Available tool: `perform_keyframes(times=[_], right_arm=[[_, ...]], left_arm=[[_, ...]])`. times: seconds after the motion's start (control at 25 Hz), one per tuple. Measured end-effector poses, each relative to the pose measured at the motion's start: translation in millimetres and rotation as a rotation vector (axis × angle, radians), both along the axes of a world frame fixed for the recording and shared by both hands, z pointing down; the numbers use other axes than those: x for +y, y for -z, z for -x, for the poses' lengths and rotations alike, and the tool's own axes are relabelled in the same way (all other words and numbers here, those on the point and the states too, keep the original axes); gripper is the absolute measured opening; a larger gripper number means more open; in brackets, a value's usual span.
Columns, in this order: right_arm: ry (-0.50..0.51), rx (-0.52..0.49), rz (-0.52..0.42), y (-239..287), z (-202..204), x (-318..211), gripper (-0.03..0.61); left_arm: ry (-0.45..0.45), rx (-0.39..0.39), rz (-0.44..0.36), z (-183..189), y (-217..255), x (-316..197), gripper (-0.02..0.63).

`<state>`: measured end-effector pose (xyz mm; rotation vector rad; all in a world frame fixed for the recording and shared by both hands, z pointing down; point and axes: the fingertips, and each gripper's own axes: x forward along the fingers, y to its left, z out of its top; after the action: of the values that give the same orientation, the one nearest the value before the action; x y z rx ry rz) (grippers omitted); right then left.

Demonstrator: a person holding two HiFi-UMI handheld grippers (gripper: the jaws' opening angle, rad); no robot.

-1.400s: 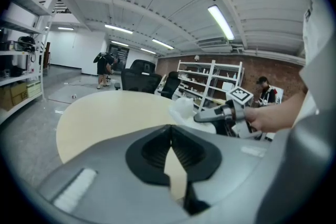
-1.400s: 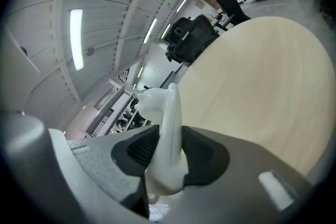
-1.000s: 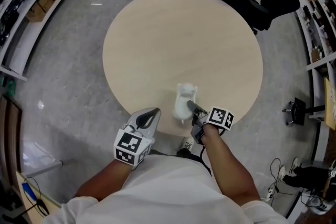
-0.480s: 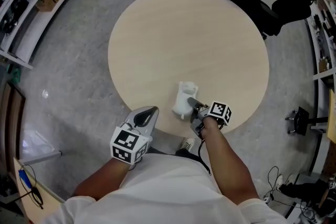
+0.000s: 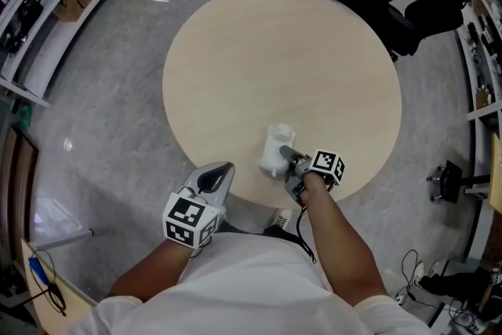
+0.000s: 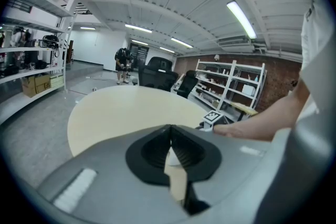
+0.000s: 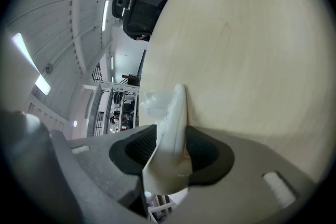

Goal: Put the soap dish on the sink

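A smooth, glossy white soap dish (image 5: 274,150) sits at the near edge of the round, pale wood-grain table (image 5: 282,67). It stands between the right gripper's (image 5: 287,156) black ribbed jaws, which are opening. The grey left gripper (image 5: 222,169) hangs off the table's near-left rim, its jaws pressed together on nothing.

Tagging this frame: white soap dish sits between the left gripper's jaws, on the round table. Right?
Not the left: the soap dish is between the jaws of the right gripper, which are opening, on the round table. The right gripper view shows it; the left gripper has its jaws together, empty.
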<state>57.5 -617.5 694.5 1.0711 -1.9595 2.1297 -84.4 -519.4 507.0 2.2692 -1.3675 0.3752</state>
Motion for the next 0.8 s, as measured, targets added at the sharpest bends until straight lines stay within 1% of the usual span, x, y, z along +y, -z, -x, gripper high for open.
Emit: perform_keyframes(times=[0.12,0.36,0.6,0.72,0.8], right_arm=[[0.012,0.011,-0.014,1.0,0.4,-1.6,0.178],[0.003,0.025,-0.025,5.3,-8.1,-5.9,0.186],[0.003,0.090,-0.077,18.9,-27.9,-4.6,0.186],[-0.019,0.140,-0.137,31.1,-39.9,-3.0,0.186],[-0.038,0.145,-0.192,46.6,-42.3,2.5,0.186]], left_arm=[[-0.001,0.000,0.000,2.7,-0.2,0.0,0.008],[-0.014,-0.002,-0.002,2.5,-0.6,0.2,0.008],[-0.039,0.003,-0.016,2.9,4.3,-4.0,0.008],[-0.063,0.007,-0.026,1.1,7.2,-5.5,0.008],[-0.082,0.011,-0.033,0.7,9.0,-4.9,0.008]])
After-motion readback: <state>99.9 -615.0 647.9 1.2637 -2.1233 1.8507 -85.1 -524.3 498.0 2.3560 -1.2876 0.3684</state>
